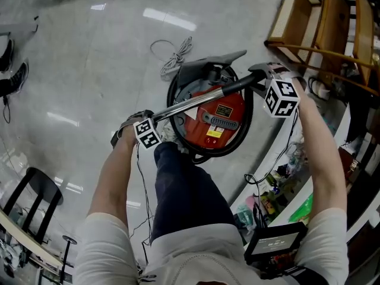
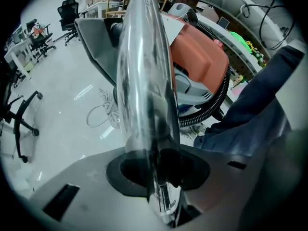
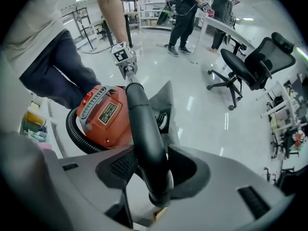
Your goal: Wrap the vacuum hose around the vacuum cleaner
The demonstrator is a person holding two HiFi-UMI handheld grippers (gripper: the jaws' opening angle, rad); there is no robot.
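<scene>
Nearest, the left gripper (image 1: pixel 148 123) has its jaws closed partway on the chrome wand tube (image 2: pixel 144 81), pads pressing the metal. Off to the right, the right gripper (image 1: pixel 267 79) is clamped the same way on the black handle bend (image 3: pixel 144 129) at the wand's other end. The step in hand looks like settling this rigid end over the canister. It should go best if both ends come down together and level. The polished tube may turn in the left jaws, so that grip wants to stay firm.

Just beyond the person's leg (image 1: pixel 184 189), the red vacuum cleaner (image 1: pixel 217 120) stands on the floor (image 1: pixel 89 70). The black ribbed hose (image 1: pixel 248 120) already rings its base in a close loop, so lowering gently should keep the loop from springing out.

Farther off lies the grey floor nozzle (image 1: pixel 208 64), and beyond it a loose white power cord (image 1: pixel 175 55).
</scene>
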